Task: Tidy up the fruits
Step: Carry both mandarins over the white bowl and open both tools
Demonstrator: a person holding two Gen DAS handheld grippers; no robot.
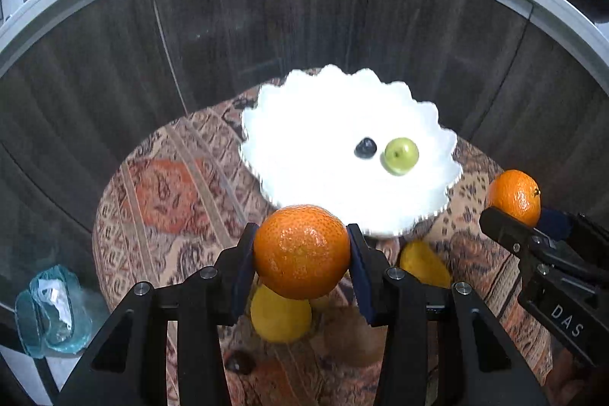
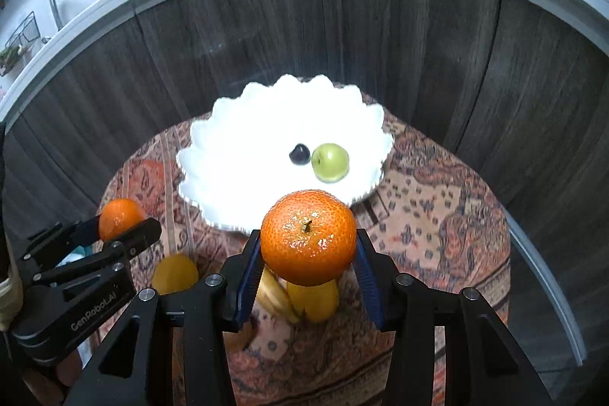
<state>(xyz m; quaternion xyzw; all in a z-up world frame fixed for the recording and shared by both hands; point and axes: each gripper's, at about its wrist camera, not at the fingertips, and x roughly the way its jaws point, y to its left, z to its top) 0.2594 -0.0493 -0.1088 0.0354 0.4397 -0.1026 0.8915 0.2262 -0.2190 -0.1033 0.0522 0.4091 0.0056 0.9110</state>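
Ahead of both grippers, your white bowl (image 1: 304, 124) sits holding an apple (image 1: 401, 155). Your left gripper (image 1: 301, 253) pinches one orange (image 1: 301, 250); your right gripper (image 2: 308, 248) pinches another (image 2: 308, 241), both just short of the near rim.

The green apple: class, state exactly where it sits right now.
The green apple lies inside the white scalloped bowl, right of centre in both wrist views, just right of a small dark fruit.

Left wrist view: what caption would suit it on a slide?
Left gripper holds an orange before a white bowl containing a green apple.
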